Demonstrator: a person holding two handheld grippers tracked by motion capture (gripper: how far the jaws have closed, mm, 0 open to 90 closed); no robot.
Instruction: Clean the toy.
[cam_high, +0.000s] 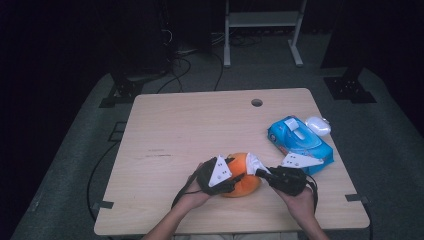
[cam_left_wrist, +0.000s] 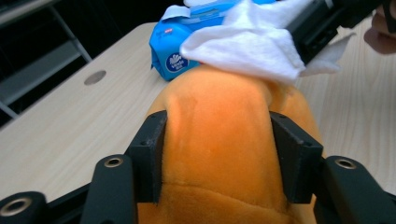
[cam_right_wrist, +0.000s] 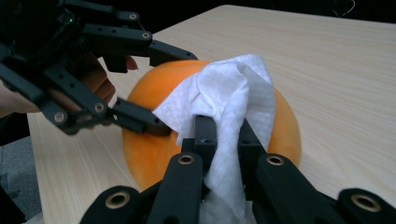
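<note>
At the near edge of the surface (cam_high: 200, 125), the left claw (cam_high: 226, 180) clamps an orange plush toy (cam_high: 243, 176), apparently steadying it, while the right claw (cam_high: 261, 172) pinches a white wipe (cam_right_wrist: 236, 88) against its top. A blue wipes pack (cam_high: 300, 142) lies just beside.

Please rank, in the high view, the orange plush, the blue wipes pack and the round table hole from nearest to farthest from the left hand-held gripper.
1. Orange plush: clamped in the left hand-held gripper.
2. Blue wipes pack: right side of the table.
3. Table hole: near the far edge.
</note>
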